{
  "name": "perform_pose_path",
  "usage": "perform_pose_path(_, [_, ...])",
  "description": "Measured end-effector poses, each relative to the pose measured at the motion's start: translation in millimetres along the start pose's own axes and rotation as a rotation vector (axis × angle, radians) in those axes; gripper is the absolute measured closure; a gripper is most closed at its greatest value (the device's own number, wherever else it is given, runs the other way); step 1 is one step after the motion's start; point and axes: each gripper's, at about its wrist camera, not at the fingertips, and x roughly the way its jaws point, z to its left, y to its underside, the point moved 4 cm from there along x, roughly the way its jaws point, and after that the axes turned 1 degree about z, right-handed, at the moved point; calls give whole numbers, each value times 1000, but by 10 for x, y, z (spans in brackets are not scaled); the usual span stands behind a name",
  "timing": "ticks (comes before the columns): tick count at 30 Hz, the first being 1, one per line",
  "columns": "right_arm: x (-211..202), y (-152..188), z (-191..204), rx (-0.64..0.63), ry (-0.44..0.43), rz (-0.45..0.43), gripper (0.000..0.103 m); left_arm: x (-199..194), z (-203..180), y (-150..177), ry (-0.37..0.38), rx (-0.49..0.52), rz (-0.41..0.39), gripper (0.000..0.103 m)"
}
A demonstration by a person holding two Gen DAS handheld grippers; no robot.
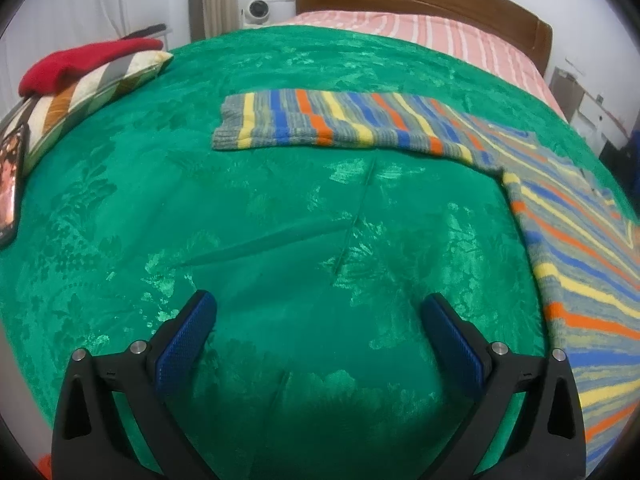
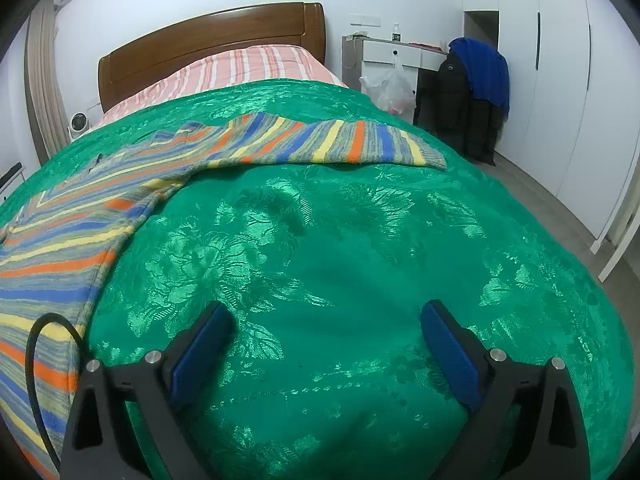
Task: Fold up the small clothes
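Observation:
A striped knit sweater in grey, blue, yellow and orange lies flat on the green bedspread (image 1: 248, 208). In the left wrist view its left sleeve (image 1: 320, 124) stretches across the middle and its body (image 1: 580, 264) runs down the right edge. In the right wrist view the body (image 2: 60, 248) fills the left side and the other sleeve (image 2: 340, 140) reaches right. My left gripper (image 1: 320, 308) is open and empty above bare bedspread, below the sleeve. My right gripper (image 2: 326, 320) is open and empty over the bedspread (image 2: 320, 248), right of the body.
A striped pillow (image 1: 92, 88) with a red garment (image 1: 84, 64) on it and a phone (image 1: 8, 176) lie at the far left. A wooden headboard (image 2: 208, 36) and pink striped sheet (image 2: 248, 64) are behind. A desk (image 2: 392, 52), a jacket-draped chair (image 2: 472, 92) and wardrobes (image 2: 560, 60) stand right.

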Motion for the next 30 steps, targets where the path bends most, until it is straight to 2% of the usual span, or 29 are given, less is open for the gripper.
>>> perform_pose_path(4, [-1, 2, 2, -1, 2, -2, 6, 7, -50, 19, -31, 38, -2, 0])
perform_pose_path(30, [10, 4, 37, -14, -6, -5, 2, -5, -66, 59, -44, 52, -27, 0])
